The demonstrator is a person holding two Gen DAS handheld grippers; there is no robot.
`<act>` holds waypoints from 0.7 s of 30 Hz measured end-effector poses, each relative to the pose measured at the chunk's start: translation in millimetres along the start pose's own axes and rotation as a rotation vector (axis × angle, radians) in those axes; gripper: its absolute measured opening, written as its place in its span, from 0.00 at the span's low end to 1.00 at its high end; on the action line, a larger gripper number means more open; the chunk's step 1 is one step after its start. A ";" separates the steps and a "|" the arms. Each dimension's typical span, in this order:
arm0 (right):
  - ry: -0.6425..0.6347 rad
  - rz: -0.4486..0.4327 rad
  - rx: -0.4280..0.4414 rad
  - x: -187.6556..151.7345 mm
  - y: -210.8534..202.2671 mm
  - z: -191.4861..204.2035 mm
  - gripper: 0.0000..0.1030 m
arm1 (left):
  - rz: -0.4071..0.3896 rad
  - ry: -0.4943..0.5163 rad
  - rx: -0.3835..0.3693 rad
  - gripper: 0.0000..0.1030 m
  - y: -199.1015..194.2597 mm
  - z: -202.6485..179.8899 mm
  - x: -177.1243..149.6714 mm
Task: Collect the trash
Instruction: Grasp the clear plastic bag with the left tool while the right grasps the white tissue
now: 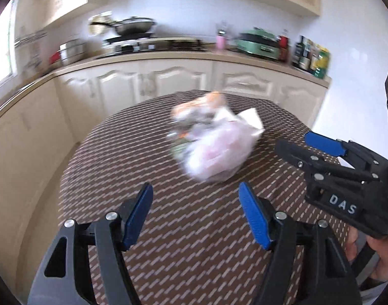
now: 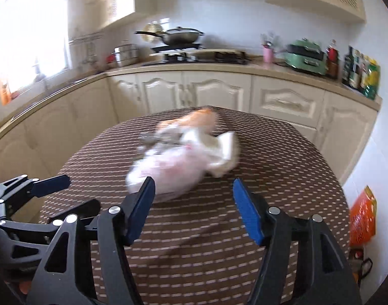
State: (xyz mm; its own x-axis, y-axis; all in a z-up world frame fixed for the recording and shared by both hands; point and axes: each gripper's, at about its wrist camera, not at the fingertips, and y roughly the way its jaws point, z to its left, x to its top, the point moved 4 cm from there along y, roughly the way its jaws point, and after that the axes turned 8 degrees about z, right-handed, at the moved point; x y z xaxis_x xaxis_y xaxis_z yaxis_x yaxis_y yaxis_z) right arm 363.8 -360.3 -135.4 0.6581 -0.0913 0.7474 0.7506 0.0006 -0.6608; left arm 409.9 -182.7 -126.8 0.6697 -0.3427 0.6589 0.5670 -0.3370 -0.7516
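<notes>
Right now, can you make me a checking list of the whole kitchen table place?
Surface: table in a brown patterned cloth.
Job's things: blurred plastic trash bag, full, lying on the table.
Clutter: nothing seen besides the bag.
Grippers: left gripper and right gripper both open, blue fingers empty, short of the bag.
Cables: nothing seen.
Surroundings: cream cabinets, wok on the stove, green appliance, bottles, orange bag on the floor.

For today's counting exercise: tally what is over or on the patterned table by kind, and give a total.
Tools with blue pads: 2 (left tool, right tool)
Plastic trash bags: 1 (trash bag)
Total: 3
</notes>
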 end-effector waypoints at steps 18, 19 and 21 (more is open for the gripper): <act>0.096 0.049 0.002 11.7 32.7 -47.8 0.61 | 0.070 0.172 0.050 0.15 77.7 -33.5 37.6; 0.101 0.047 0.004 12.6 32.7 -48.7 0.61 | 0.065 0.158 0.031 0.09 74.1 -30.9 38.6; 0.112 0.043 0.007 13.6 32.5 -49.7 0.61 | 0.046 0.118 -0.025 0.06 64.9 -24.4 38.7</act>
State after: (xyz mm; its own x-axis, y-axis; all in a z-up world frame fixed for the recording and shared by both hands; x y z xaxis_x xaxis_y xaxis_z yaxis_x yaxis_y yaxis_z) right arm 394.2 -411.1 -150.1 0.6795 -0.2018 0.7054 0.7221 0.0142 -0.6916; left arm 460.9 -239.2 -149.3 0.6329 -0.4589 0.6236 0.5236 -0.3396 -0.7814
